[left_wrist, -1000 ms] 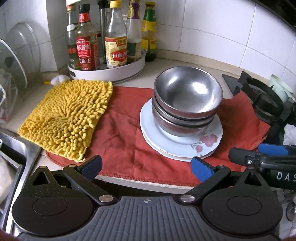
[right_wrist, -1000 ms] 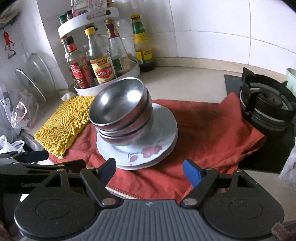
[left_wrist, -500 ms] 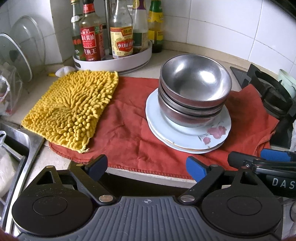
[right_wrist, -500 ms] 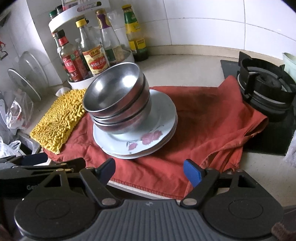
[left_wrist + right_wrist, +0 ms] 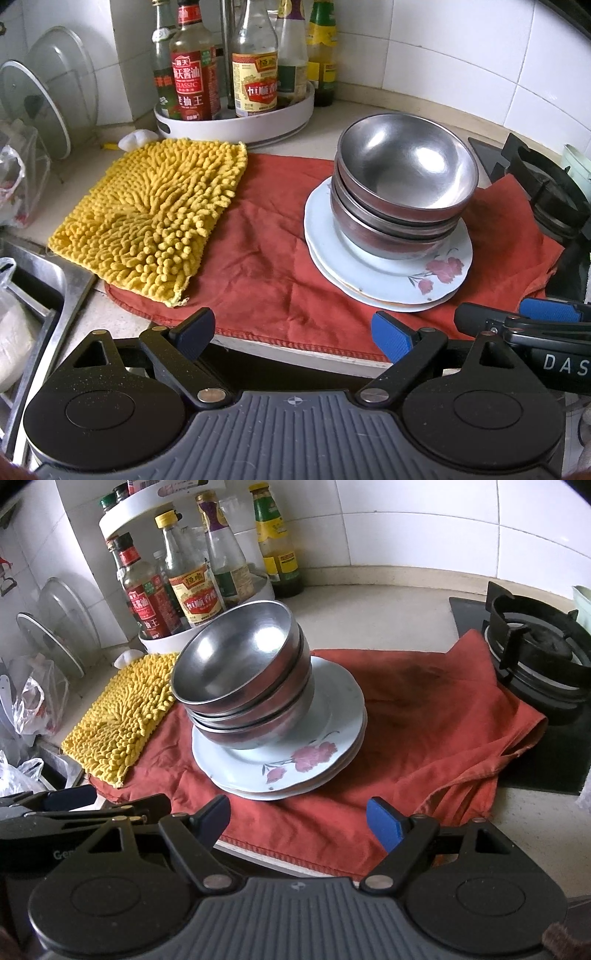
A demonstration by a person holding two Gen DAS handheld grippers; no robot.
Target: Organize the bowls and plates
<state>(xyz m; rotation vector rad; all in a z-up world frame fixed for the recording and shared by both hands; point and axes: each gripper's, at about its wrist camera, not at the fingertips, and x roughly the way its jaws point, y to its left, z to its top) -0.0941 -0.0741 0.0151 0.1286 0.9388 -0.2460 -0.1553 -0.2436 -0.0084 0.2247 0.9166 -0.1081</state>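
A stack of steel bowls (image 5: 402,184) (image 5: 240,672) sits nested on a stack of white flowered plates (image 5: 436,273) (image 5: 325,738), on a red cloth (image 5: 266,266) (image 5: 424,709). My left gripper (image 5: 295,332) is open and empty, at the counter's front edge, left of the stack. My right gripper (image 5: 295,819) is open and empty, in front of the plates. Each gripper shows at the side of the other's view: the right one (image 5: 517,317), the left one (image 5: 74,805).
A yellow chenille mat (image 5: 155,214) lies left of the stack. A white turntable with sauce bottles (image 5: 236,92) stands behind. A gas burner (image 5: 535,650) is at the right, a sink (image 5: 33,295) and glass lids (image 5: 40,99) at the left.
Both grippers have drawn back and risen slightly, so the stack sits a little farther off and lower in the views. Bowls and plates have not moved.
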